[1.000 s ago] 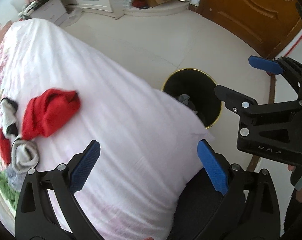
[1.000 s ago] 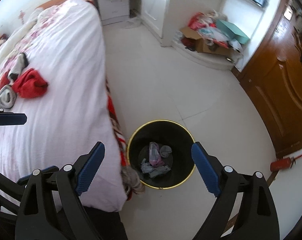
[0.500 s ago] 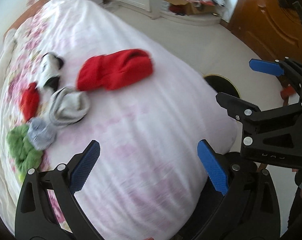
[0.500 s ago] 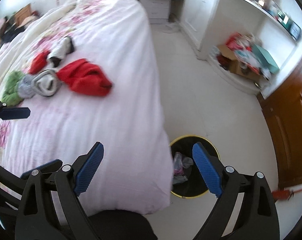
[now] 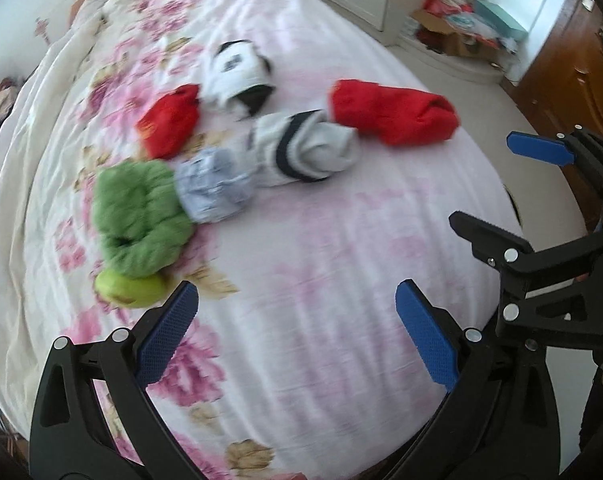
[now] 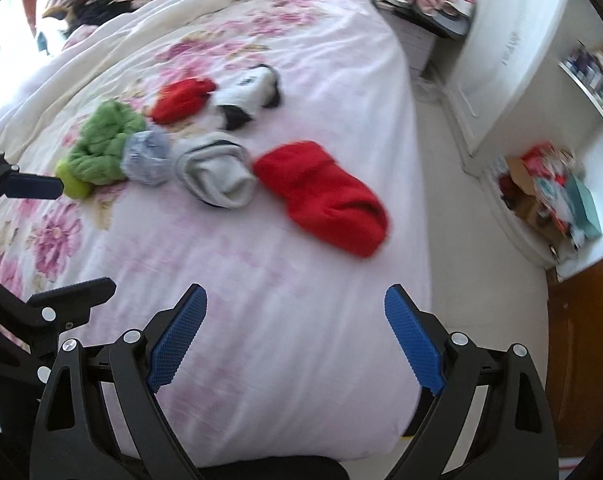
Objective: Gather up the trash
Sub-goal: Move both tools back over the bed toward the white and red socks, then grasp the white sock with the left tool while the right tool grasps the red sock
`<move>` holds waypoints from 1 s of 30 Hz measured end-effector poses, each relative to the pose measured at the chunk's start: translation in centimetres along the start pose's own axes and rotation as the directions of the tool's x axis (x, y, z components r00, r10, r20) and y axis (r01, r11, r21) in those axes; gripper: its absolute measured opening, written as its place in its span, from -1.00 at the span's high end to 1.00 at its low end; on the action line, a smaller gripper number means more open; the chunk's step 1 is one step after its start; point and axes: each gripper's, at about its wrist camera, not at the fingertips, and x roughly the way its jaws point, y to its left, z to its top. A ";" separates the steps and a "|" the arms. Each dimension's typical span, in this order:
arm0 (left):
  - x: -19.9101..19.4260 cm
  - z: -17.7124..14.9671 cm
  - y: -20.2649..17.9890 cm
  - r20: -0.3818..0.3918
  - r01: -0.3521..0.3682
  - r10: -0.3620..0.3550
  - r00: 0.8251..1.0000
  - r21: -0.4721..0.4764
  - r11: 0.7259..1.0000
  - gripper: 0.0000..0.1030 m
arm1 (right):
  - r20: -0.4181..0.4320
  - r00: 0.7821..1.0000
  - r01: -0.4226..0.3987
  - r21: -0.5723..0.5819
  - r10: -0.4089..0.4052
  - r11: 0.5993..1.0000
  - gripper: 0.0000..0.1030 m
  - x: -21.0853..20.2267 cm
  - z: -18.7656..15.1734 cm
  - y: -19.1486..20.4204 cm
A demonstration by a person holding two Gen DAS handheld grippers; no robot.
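Several balled-up cloth items lie in a cluster on the flowered bed sheet [image 5: 321, 280]: a large red one [image 5: 393, 110] [image 6: 321, 196], a grey-white one with a dark stripe [image 5: 305, 148] [image 6: 217, 174], a pale blue one [image 5: 213, 184] [image 6: 147, 156], a green one [image 5: 141, 212] [image 6: 103, 142], a small red one [image 5: 169, 120] [image 6: 181, 98], and a black-and-white one [image 5: 237, 74] [image 6: 247, 94]. My left gripper [image 5: 297, 330] and my right gripper [image 6: 295, 338] both hover open and empty over the bare sheet short of the cluster. The bin's rim [image 5: 513, 204] barely peeks past the bed's edge.
A yellow-green ball [image 5: 129, 290] lies by the green item. A folded cream duvet [image 6: 113, 40] covers the bed's far side. A nightstand [image 6: 425, 28], a cardboard box with clutter [image 6: 541, 196] and a wooden door [image 6: 581, 340] border the tiled floor [image 6: 453, 184] on the right.
Both grippers have swung away from the black bin over the bed. The cloth cluster now fills the middle of both views and the bin has almost left sight. Both stay open.
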 end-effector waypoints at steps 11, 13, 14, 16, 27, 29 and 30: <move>0.0 -0.8 2.6 -0.012 0.020 -0.020 1.000 -0.008 1.000 -0.88 | -0.018 1.000 -0.027 -0.074 0.026 0.997 -0.69 1.2 2.2 3.5; 0.2 -0.9 3.0 -0.021 0.036 -0.036 0.999 -0.010 0.999 -0.88 | -0.017 1.000 -0.023 -0.075 0.022 0.997 -0.69 1.2 2.4 3.4; 0.3 -0.9 3.3 -0.024 0.041 -0.041 0.999 -0.009 0.999 -0.88 | -0.016 1.000 -0.021 -0.073 0.020 0.997 -0.69 1.2 2.5 3.4; 0.4 -0.8 4.0 -0.029 0.052 -0.052 0.998 -0.011 0.999 -0.88 | -0.013 1.000 -0.015 -0.066 0.014 0.998 -0.69 1.1 2.7 3.0; 1.2 1.5 6.1 -0.068 0.125 -0.123 0.990 0.028 0.992 -0.88 | -0.016 1.000 0.008 0.024 -0.008 1.000 -0.70 1.7 2.9 -0.6; 1.5 2.7 4.3 -0.066 0.088 -0.080 0.995 0.141 0.986 -0.88 | -0.018 1.000 0.018 0.025 -0.017 1.000 -0.71 1.9 3.0 -1.3; 1.5 3.2 3.3 -0.057 0.076 -0.066 0.996 0.206 0.976 -0.88 | -0.021 1.000 0.019 0.025 -0.018 0.999 -0.72 2.0 3.0 -1.7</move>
